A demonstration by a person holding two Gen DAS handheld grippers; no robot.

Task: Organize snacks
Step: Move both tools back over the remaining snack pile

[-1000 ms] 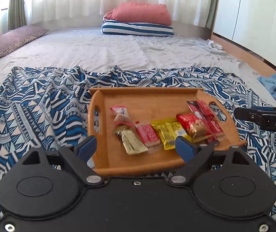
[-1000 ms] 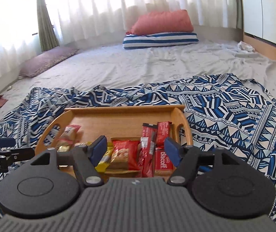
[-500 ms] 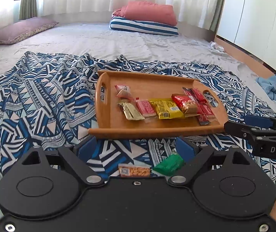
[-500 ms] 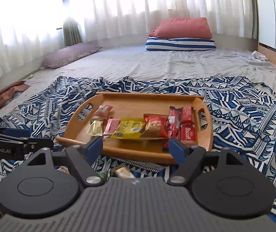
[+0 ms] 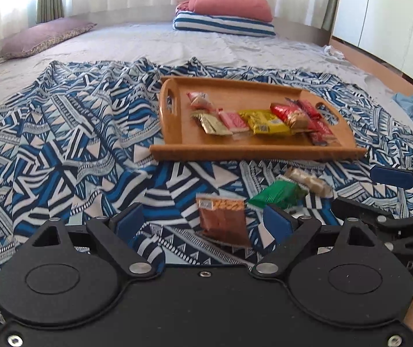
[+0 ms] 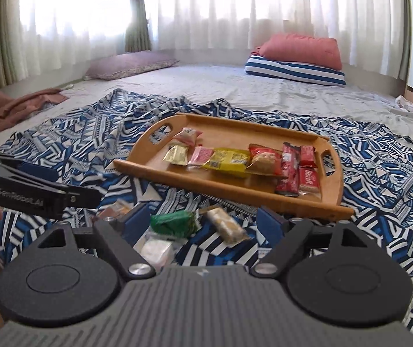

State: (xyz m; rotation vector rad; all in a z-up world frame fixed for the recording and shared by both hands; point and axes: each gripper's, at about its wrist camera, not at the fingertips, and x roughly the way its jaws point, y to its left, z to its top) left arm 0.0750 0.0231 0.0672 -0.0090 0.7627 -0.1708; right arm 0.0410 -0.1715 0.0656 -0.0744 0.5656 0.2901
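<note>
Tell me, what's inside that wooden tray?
The wooden tray holds a row of wrapped snacks: gold, pink, yellow and several red packets. Anything beneath them is hidden.

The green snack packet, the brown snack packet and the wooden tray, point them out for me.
green snack packet [image 6: 174,224], right wrist view, middle of the wrapper.
brown snack packet [image 5: 223,221], left wrist view, middle of the wrapper.
wooden tray [image 5: 247,153], left wrist view, near rim.

Snack packets [image 5: 267,121] lie in the tray [image 5: 177,141]; others [image 5: 278,193] before it.
</note>
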